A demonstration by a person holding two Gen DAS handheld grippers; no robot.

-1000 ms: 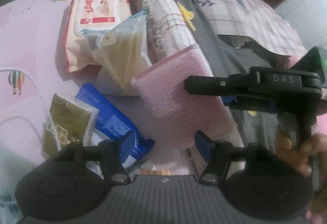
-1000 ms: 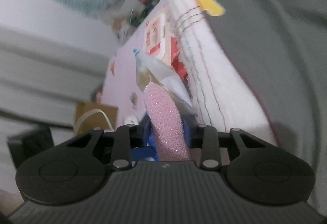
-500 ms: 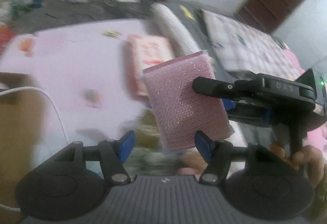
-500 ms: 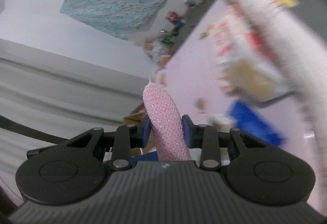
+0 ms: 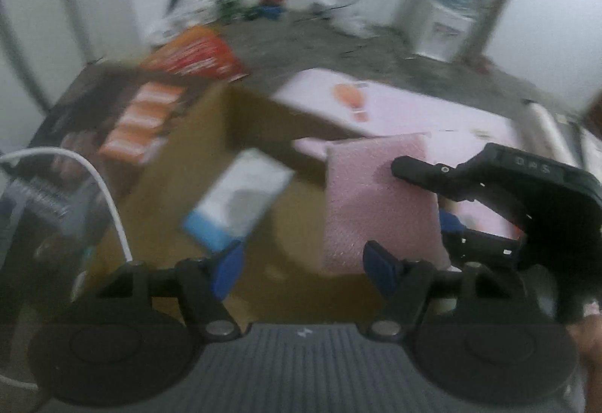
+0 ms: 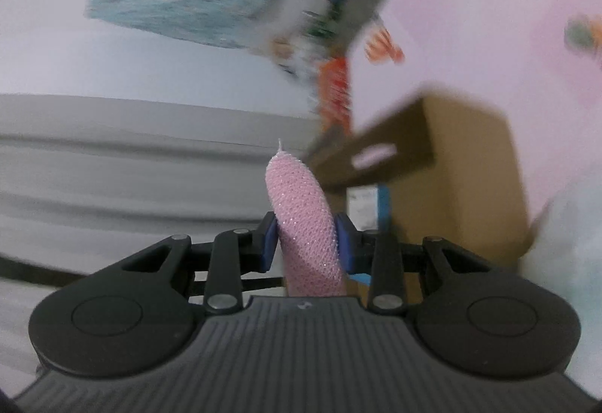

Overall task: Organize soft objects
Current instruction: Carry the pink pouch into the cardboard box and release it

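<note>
A pink mesh sponge hangs above an open cardboard box. My right gripper reaches in from the right and is shut on it. In the right wrist view the sponge stands upright, pinched between the blue pads of the right gripper, with the box just beyond. My left gripper points down into the box, its jaws opening, with nothing between them. A blue and white packet lies inside the box.
The pink bed sheet borders the box on the far right. A dark box of orange packs and a red-orange package sit to the left. A white cable crosses the left. A water dispenser stands on the far floor.
Both grippers have swung away from the pile on the bed to over the cardboard box. The right gripper has kept the pink sponge. The left jaws stand slightly wider.
</note>
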